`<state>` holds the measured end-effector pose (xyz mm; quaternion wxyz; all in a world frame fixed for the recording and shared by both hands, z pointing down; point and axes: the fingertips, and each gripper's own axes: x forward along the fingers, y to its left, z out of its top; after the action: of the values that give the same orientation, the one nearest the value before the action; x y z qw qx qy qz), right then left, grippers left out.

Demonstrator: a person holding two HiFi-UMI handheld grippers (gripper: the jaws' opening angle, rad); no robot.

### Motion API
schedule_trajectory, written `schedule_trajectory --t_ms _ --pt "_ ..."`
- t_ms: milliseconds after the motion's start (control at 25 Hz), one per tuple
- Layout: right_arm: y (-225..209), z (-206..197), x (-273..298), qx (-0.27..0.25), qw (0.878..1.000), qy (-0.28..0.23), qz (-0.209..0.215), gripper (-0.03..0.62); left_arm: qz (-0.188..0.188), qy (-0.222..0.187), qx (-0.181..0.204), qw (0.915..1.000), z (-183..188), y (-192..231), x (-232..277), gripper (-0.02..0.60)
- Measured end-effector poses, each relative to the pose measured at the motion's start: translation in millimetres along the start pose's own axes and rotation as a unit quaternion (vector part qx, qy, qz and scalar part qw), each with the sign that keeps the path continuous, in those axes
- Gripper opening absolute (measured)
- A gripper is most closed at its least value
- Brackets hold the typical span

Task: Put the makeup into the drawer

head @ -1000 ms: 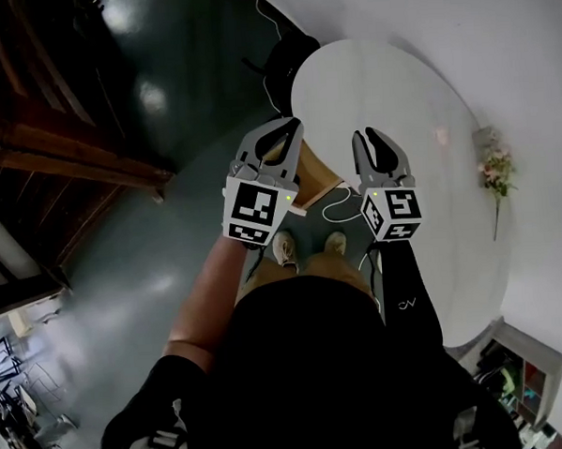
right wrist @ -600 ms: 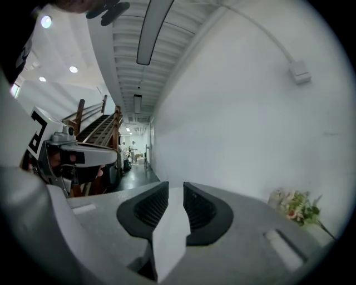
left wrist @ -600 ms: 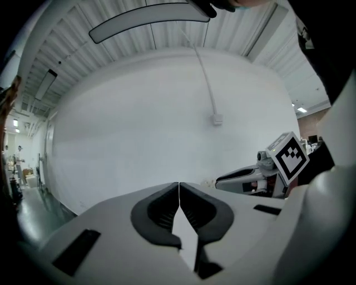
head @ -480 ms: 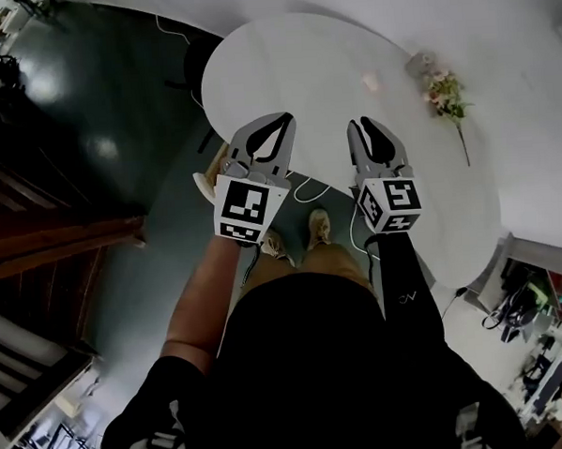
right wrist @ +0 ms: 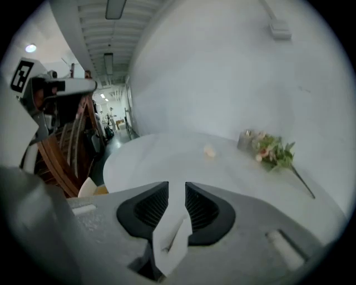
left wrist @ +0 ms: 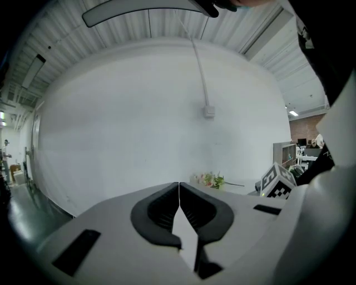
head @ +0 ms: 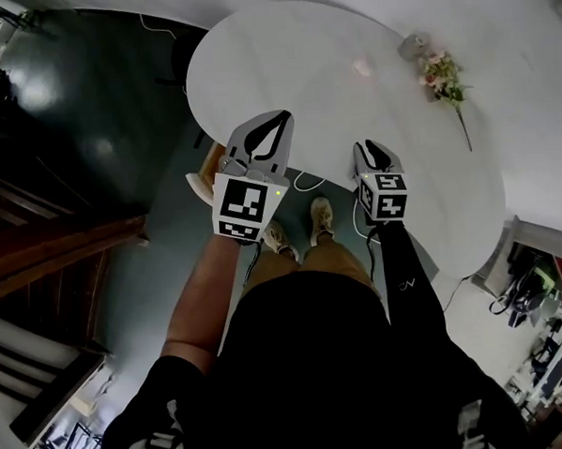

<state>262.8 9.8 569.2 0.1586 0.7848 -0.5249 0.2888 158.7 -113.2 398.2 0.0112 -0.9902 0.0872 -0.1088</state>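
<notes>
A small pale pink item (head: pixel 361 68), likely the makeup, lies on the far part of the round white table (head: pixel 282 59); in the right gripper view it (right wrist: pixel 209 151) sits well beyond the jaws. My left gripper (head: pixel 282 116) hangs over the table's near edge, and its jaws (left wrist: pixel 178 184) meet at the tips with nothing in them. My right gripper (head: pixel 368 147) is lower and closer to my body. In its own view the right gripper (right wrist: pixel 177 186) has a narrow gap between the jaws, with nothing in it. No drawer is in sight.
A bunch of flowers (head: pixel 441 72) and a small grey cup (head: pixel 412 44) lie at the table's far right. A wooden seat (head: pixel 203 173) stands under the near left edge. A cable (head: pixel 302 182) trails on the floor by my feet. Shelving (head: pixel 537 271) stands at the right.
My head has turned, so the table now fills the top of the view. The right gripper has dropped and tipped downward; the left has shifted sideways. Neither has taken hold of anything.
</notes>
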Motion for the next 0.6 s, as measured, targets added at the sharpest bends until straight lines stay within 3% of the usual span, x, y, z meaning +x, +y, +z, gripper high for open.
schedule_trajectory --t_ms 240,320,360,600 --pt "-3 -99 18 0.024 0.99 0.137 -0.006 0.08 0.011 0.02 -0.001 0.9997 -14 8 -10 0.011" --pt "-4 -110 20 0.02 0.988 0.151 -0.015 0.075 0.015 0.023 -0.003 0.9996 -17 11 -13 0.011" --pt "-4 -112 20 0.013 0.988 0.154 -0.016 0.028 0.016 0.024 -0.004 0.9996 -19 11 -14 0.011" --pt "-6 -108 19 0.005 0.99 0.139 0.005 0.021 0.023 0.024 -0.009 0.9994 -23 12 -19 0.011"
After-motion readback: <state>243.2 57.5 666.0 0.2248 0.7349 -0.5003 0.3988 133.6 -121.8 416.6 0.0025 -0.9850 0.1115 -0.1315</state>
